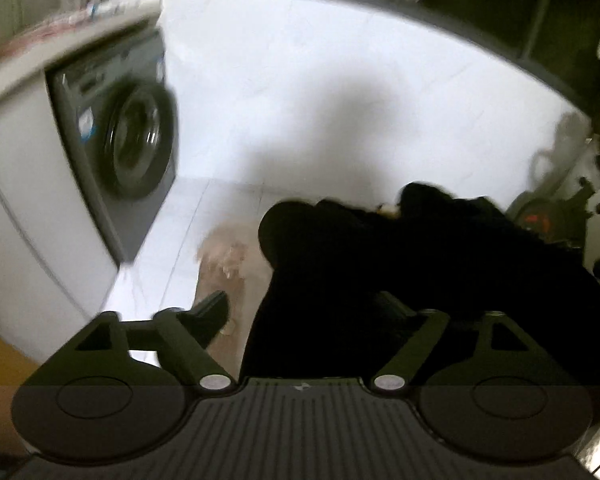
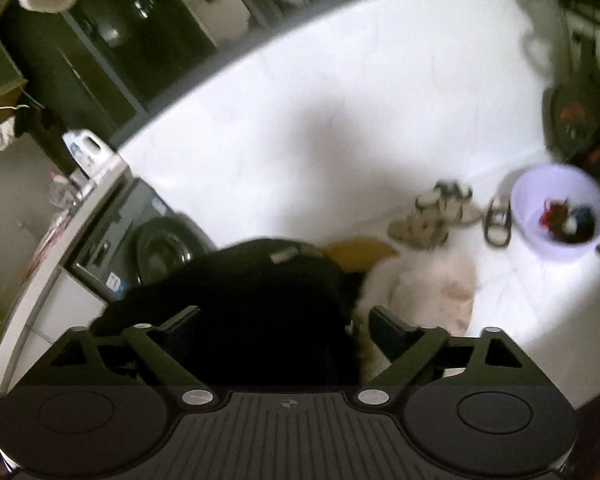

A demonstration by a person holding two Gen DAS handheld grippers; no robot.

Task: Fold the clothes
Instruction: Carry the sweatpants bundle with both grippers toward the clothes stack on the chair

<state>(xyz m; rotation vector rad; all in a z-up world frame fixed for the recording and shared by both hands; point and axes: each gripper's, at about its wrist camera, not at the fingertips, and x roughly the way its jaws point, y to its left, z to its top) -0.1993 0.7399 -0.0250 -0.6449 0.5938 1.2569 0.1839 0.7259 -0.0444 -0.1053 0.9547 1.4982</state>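
Both views are motion-blurred. Left gripper: jaws wide apart, with the black garment bunched between them; the left finger is clear of the cloth, the right finger is lost in the dark fabric, so contact there cannot be told. Right gripper: jaws also wide apart, the same garment filling the gap; the right finger stands just outside the cloth's edge, the left one sits against dark fabric, contact unclear. The garment hangs in a heap in front of both cameras, above the white tiled floor; whether it touches the floor cannot be told. A washer sits under a counter at the left side of the room, bottles on the counter's top. A pale cloth pile lies on the floor just right of the garment, with a yellow piece behind it. Sandals lie near the far wall, and a lavender basin holding small dark and red items stands to their right.
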